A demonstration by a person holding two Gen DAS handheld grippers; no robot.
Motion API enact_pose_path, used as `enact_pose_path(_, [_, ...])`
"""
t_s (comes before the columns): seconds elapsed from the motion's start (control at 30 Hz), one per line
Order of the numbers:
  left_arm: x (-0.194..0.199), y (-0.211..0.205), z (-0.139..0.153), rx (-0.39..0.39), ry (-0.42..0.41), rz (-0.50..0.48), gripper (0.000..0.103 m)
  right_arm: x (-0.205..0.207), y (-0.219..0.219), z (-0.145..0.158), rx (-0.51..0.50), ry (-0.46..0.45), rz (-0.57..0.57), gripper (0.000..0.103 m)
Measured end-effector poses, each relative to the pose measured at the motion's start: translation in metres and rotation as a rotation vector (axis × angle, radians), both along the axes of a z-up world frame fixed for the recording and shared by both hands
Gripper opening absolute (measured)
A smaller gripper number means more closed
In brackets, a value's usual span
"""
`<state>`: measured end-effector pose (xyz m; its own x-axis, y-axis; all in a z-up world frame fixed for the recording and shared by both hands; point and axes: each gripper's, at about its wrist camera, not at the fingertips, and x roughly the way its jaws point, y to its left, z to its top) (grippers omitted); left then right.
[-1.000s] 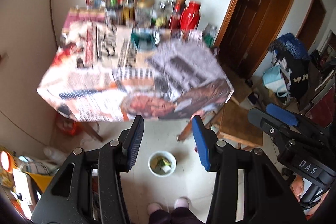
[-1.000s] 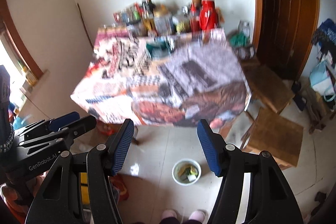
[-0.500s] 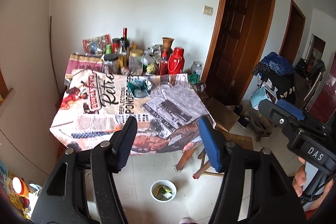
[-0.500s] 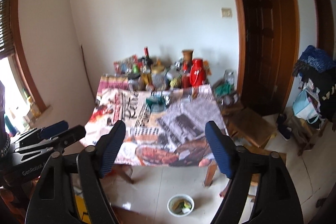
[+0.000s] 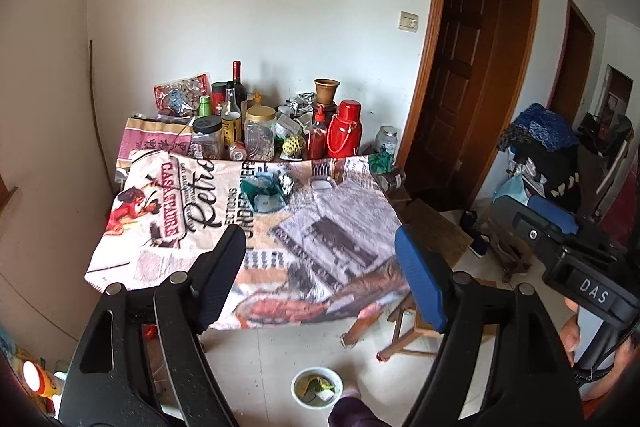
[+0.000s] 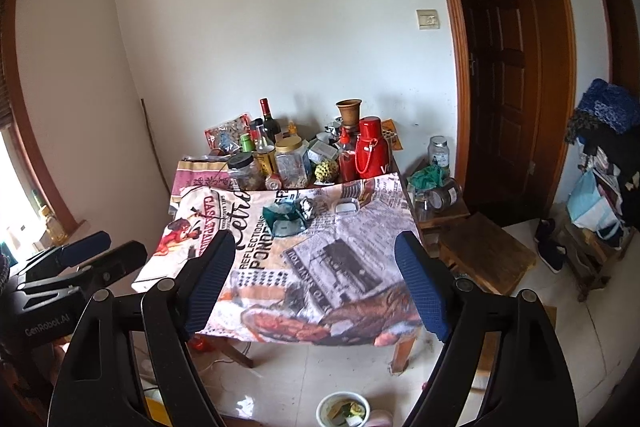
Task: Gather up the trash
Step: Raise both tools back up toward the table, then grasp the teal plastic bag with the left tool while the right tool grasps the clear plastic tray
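Observation:
On the table's printed cloth (image 5: 160, 227) (image 6: 360, 227) lie a crumpled green wrapper (image 5: 262, 191) (image 6: 286, 217), a foil ball (image 5: 287, 181) (image 6: 307, 207) and a small white lid (image 5: 322, 183) (image 6: 347, 206). A white bowl (image 5: 317, 387) (image 6: 343, 409) with scraps stands on the floor below. My left gripper (image 5: 320, 247) hangs in the air well short of the table, its jaws opening with nothing between them. My right gripper (image 6: 316, 247) is beside it, open and empty too.
Bottles, jars and a red thermos (image 5: 345, 131) (image 6: 372, 147) crowd the table's far edge against the wall. Wooden stools (image 5: 432, 231) (image 6: 484, 255) stand right of the table before a dark door. Clothes and bags pile up at far right. A foot (image 5: 352, 407) is by the bowl.
Both grippers rose and tilted up, so the whole table and wall came into view and the bowl slid to the bottom edge. Both pairs of jaws spread wider.

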<state>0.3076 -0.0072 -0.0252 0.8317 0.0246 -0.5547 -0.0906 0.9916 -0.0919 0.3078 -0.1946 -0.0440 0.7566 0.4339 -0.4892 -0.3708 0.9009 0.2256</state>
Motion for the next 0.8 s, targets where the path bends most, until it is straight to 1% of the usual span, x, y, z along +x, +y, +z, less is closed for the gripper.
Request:
enact_pose_path(0.1, [0.039,-0.004,0.003,-0.006,-0.002,0.004,0.076,0.033,-0.007,0.002,0.011,-0.003,0.006,0.079])
enact_pose_path(0.2, [0.076,-0.009,0.009,-0.010,-0.001,0.034,0.076,0.071,-0.014,0.003,0.016,0.023,0.029,0.079])
enact_pose_path(0.43, [0.133,-0.001,0.008,-0.020,0.014,0.126,0.076,0.133,-0.019,-0.003,0.010,0.052,0.070,0.079])
enact_pose_path(0.63, [0.166,0.025,-0.007,-0.031,0.066,0.203,0.076,0.175,-0.011,-0.021,0.002,0.111,0.087,0.079])
enact_pose_path(0.8, [0.199,0.062,-0.030,-0.062,0.119,0.236,0.076,0.205,0.007,-0.032,-0.027,0.135,0.079,0.079])
